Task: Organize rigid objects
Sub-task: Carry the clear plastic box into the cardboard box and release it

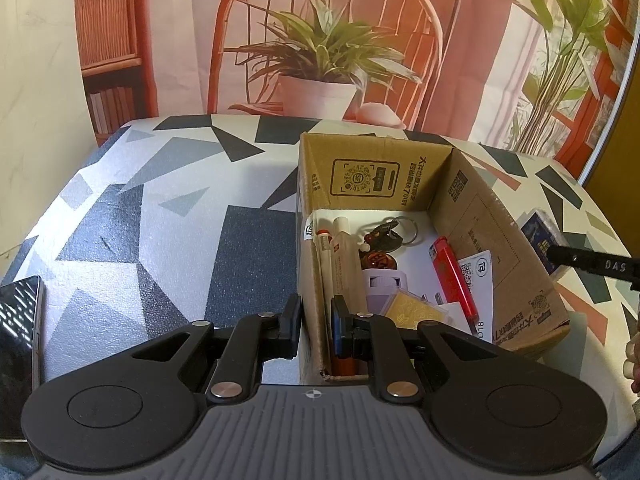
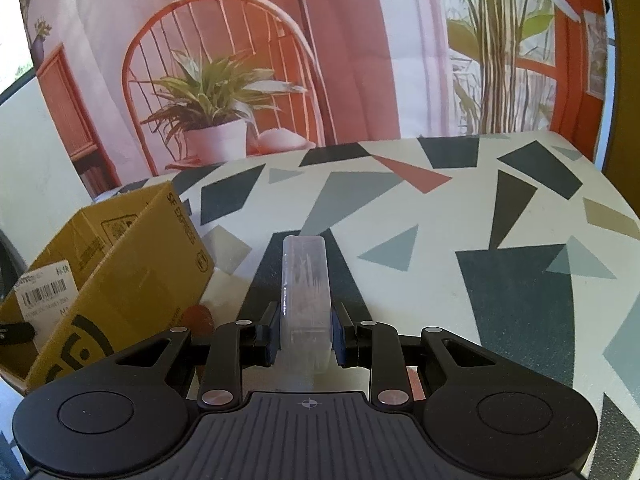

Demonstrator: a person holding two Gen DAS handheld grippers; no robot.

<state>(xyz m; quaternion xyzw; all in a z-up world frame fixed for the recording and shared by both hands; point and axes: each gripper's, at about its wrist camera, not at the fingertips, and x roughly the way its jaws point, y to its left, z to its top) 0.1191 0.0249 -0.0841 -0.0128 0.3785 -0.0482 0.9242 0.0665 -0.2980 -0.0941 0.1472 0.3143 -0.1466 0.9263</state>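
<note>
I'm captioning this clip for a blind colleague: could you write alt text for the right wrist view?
The right tongs grip a clear plastic case above a table with a geometric-patterned cover. An open cardboard box stands to the left, before a backdrop picturing a potted plant and a chair.

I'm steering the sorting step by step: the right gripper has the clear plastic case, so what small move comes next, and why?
Probably carry the clear plastic case leftward, over the open cardboard box. The right gripper is shut on the case, which is outside the box, to its right. The left gripper clamps the box's near wall, steadying it, and the lighter and keyring already lie inside.
</note>
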